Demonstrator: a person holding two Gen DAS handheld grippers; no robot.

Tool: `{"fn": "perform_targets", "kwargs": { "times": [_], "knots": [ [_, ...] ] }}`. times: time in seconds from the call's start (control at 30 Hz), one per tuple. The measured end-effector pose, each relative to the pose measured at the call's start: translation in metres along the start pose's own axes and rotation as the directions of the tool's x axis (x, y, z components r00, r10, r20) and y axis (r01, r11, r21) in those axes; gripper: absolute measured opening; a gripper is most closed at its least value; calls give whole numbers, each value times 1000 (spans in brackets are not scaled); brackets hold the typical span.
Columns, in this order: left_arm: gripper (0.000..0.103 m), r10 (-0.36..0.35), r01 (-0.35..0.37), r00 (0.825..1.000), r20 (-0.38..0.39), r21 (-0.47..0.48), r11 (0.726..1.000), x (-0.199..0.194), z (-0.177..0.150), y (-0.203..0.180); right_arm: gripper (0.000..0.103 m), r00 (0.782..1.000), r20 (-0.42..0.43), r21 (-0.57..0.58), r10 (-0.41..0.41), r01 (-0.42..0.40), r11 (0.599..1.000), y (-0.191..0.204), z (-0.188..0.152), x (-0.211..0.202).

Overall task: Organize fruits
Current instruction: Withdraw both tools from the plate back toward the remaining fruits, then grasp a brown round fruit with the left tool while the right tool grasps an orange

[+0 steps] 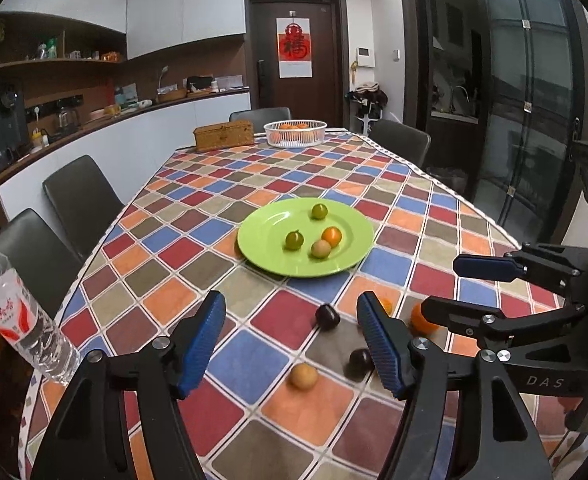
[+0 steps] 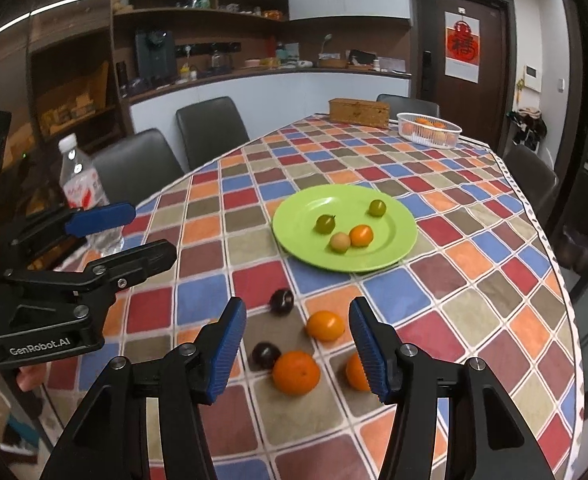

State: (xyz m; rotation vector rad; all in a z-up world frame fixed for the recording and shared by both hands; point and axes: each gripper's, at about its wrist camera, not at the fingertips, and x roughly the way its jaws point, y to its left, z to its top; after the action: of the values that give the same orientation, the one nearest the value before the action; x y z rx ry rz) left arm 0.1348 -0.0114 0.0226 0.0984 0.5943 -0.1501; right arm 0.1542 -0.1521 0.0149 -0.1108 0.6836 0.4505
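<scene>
Both pairs of jaws are standing wide apart and gripping nothing.

From the left wrist camera, the left gripper is hovering low over a table covered in a checked cloth. Between and just past its blue pads, three loose fruits are lying on the cloth: a dark plum, a second dark plum touching the right pad's edge, and a pale tan fruit nearest the camera. An orange is peeking out behind the right finger. Farther along, a green plate is carrying four small fruits: two green, one orange-coloured and one tan. The right gripper is reaching in from the right side. A water bottle is standing at the left table edge. A white basket of oranges and a woven box are sitting at the far end.

From the right wrist camera, the right gripper is hovering over a cluster of fruit: a large orange, a yellow-orange fruit, two plums, and another orange partly hidden behind the right pad. The green plate is lying just beyond. The left gripper is showing at the left side.
</scene>
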Motion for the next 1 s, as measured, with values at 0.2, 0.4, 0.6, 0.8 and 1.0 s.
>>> {"fn": "perform_targets", "kwargs": {
  "times": [0.2, 0.4, 0.6, 0.8, 1.0],
  "knots": [
    [67, -2, 2, 1000, 0, 42, 999, 1, -17, -5, 55, 999, -34, -34, -5, 3, 999, 8, -17, 4],
    [67, -11, 14, 999, -31, 92, 996, 12, -31, -10, 55, 997, -79, -66, -10, 5, 998, 10, -33, 14],
    [67, -14, 23, 997, -70, 134, 991, 25, -42, -14, 55, 992, -127, -80, -14, 4, 997, 8, -44, 28],
    [67, -27, 44, 992, -121, 137, 990, 41, -52, -13, 55, 987, -159, -107, -15, -2, 994, 9, -51, 43],
    [63, -39, 63, 986, -163, 141, 988, 58, -58, -14, 54, 983, -183, -118, -11, -11, 993, 7, -54, 54]
  ]
}}
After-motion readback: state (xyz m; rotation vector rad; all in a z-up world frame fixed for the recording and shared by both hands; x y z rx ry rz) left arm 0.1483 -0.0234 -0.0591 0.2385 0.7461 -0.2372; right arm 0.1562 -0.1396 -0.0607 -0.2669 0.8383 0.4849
